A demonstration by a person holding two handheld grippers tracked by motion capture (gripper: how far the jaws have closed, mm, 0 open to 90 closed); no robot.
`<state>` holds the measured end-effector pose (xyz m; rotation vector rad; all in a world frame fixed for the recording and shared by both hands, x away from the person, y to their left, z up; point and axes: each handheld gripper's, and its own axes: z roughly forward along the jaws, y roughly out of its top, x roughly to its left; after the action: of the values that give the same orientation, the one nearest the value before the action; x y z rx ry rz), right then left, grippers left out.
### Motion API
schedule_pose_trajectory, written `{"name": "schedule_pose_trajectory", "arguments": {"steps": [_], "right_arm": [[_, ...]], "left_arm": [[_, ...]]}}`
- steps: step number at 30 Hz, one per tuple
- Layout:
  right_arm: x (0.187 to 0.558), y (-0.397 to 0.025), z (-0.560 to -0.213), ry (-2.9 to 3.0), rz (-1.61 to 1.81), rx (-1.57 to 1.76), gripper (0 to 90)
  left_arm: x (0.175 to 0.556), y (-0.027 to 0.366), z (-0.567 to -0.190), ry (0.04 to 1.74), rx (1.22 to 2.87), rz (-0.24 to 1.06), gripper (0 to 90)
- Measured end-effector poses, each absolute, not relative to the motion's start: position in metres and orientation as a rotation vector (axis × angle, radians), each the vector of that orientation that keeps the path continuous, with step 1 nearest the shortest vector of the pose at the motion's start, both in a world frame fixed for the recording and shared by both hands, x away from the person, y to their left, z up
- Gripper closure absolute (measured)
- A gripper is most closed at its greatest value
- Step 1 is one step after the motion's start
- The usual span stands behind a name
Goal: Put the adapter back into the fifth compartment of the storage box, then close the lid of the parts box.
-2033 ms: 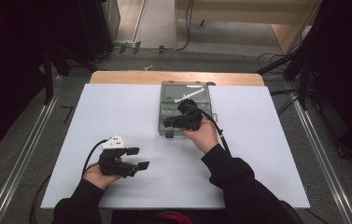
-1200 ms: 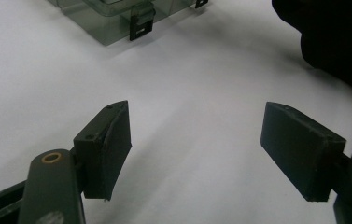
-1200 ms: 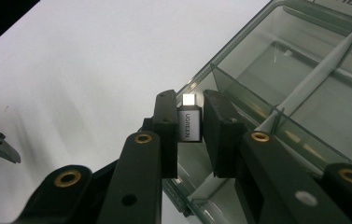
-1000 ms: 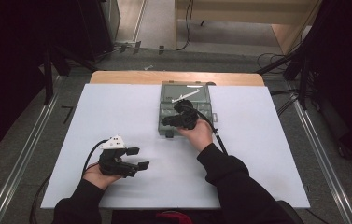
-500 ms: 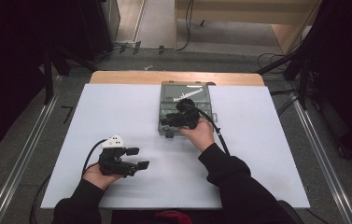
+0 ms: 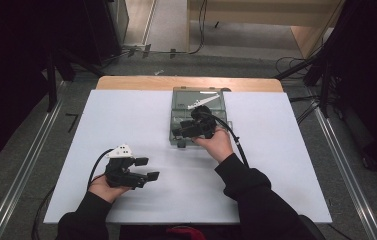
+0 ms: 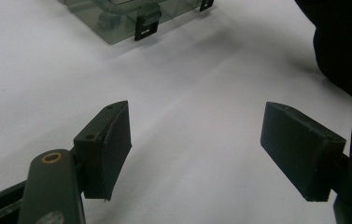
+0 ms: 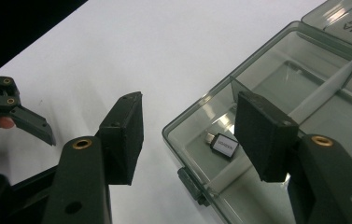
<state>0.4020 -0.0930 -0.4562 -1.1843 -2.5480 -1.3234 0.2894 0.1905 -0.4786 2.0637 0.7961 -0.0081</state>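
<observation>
A clear grey compartment box lies at the back middle of the white table. My right gripper hovers open over its front left corner. In the right gripper view the open right gripper frames that corner of the box, where a small silver-tipped adapter lies in the corner compartment. My left gripper is held open low over the table at the front left, nothing between its fingers. From the left gripper, the box and its latch show farther off.
White dividers split the box into compartments, and a labelled lid lies behind. A dark sleeve reaches in at the right. The other hand's gripper shows at the left edge. A wooden edge borders the table's back.
My right gripper has crept slightly to the left over the box's front corner. The left gripper has stayed put, open.
</observation>
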Motion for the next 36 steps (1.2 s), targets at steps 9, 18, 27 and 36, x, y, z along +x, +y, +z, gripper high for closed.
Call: {"name": "schedule_pose_trajectory", "arguments": {"steps": [9,18,27,36], "right_arm": [[0.400,-0.102,-0.452,-2.535,-1.355,-1.177,39.0],[0.397,-0.113,-0.448,-2.524,-1.384,-1.178,37.1],[0.394,-0.127,-0.447,-2.514,-1.396,-1.198,36.6],[0.389,-0.142,-0.444,-2.501,-1.431,-1.224,34.5]], "left_arm": [[0.289,0.190,-0.477,0.820,2.070,0.033,24.4],[0.291,0.190,-0.472,0.850,2.027,0.038,24.4],[0.297,0.185,-0.469,0.881,2.020,0.038,23.8],[0.305,0.179,-0.466,0.872,2.026,0.041,23.7]]}}
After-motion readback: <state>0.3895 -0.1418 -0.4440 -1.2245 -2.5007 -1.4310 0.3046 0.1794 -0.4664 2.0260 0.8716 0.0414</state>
